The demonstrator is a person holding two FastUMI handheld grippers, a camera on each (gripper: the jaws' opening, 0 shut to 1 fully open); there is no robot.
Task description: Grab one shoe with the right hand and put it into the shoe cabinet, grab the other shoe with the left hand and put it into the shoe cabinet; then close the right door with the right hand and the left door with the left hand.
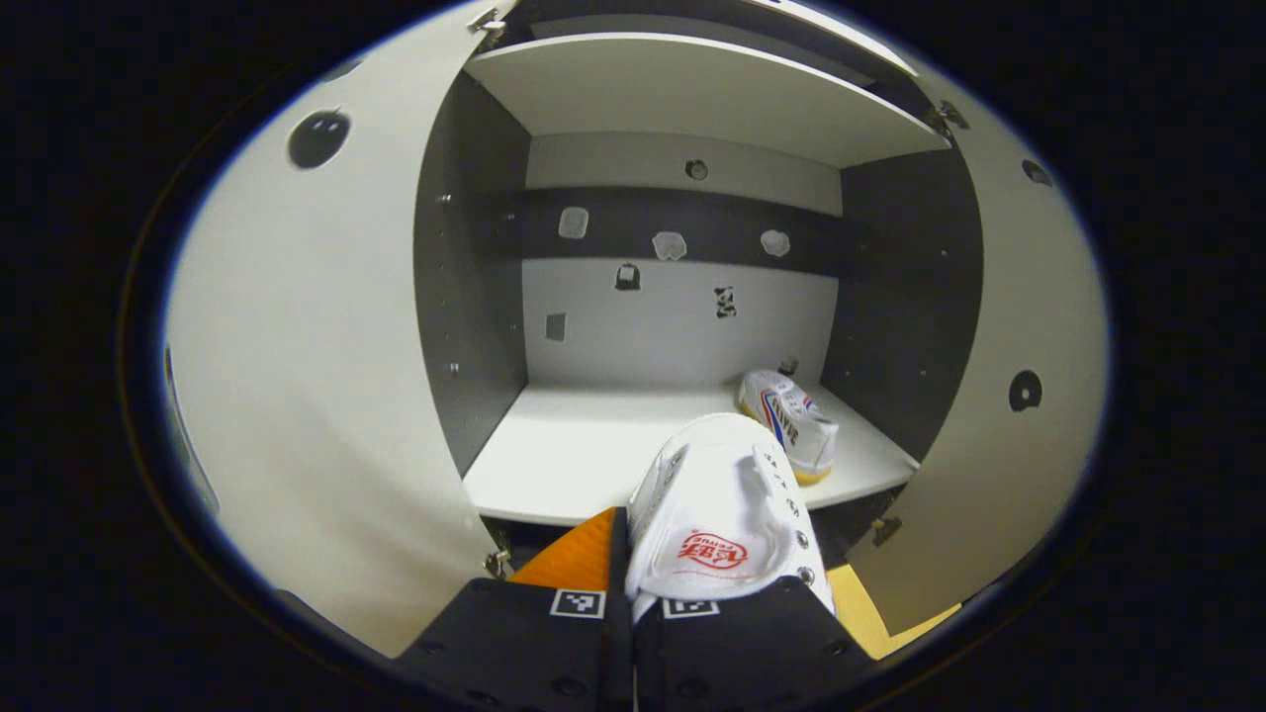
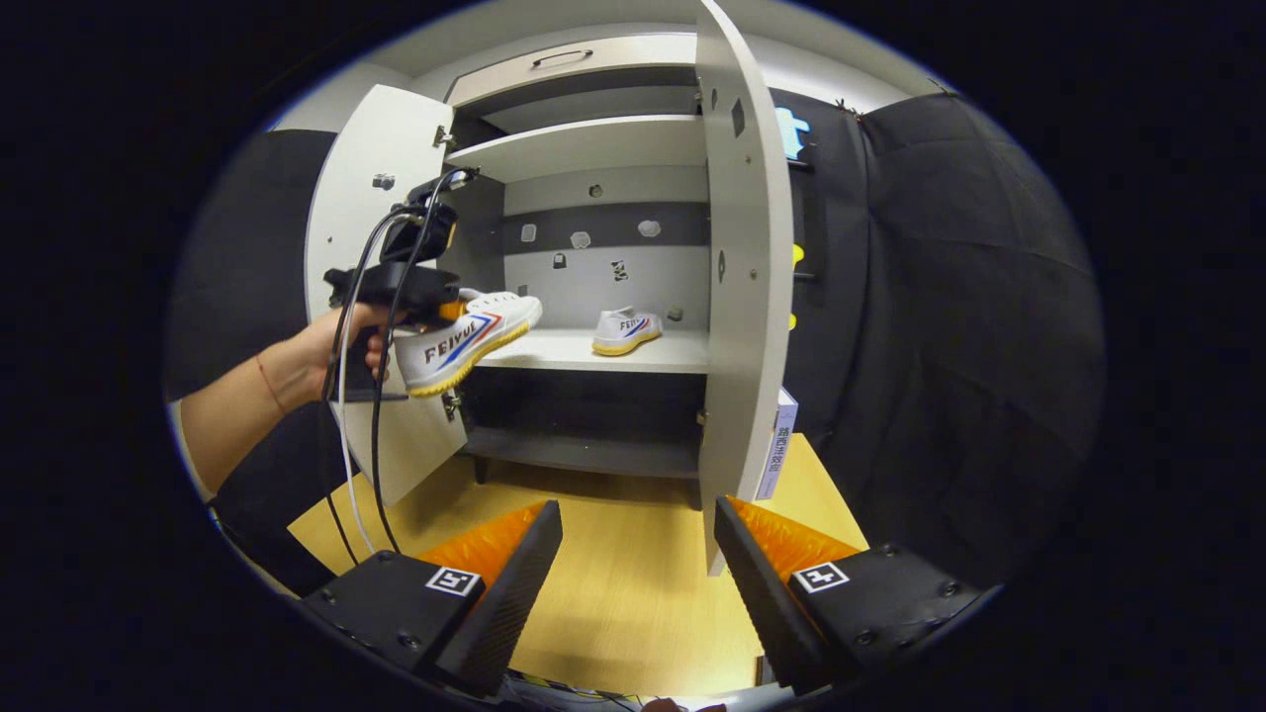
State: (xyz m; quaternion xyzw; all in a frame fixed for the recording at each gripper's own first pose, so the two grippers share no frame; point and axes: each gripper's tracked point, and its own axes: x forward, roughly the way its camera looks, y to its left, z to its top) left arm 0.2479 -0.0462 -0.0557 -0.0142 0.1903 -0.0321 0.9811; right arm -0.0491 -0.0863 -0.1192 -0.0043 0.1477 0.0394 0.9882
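The left gripper (image 1: 630, 593) has its jaws closed on the heel end of a white canvas sneaker (image 1: 722, 514), held in the air just in front of the middle shelf (image 1: 554, 465) of the open shoe cabinet (image 2: 584, 148). In the right gripper view, this held sneaker (image 2: 465, 341) hangs at the shelf's front edge, toe pointing inward, carried by a hand (image 2: 346, 341) beside the open left door (image 2: 381, 198). The second sneaker (image 1: 791, 420) already rests on the same shelf, toward its right rear corner. The right gripper (image 2: 638, 554) has its jaws spread wide and holds nothing; it hovers over the wooden desk (image 2: 633, 593), near the open right door (image 2: 747, 297).
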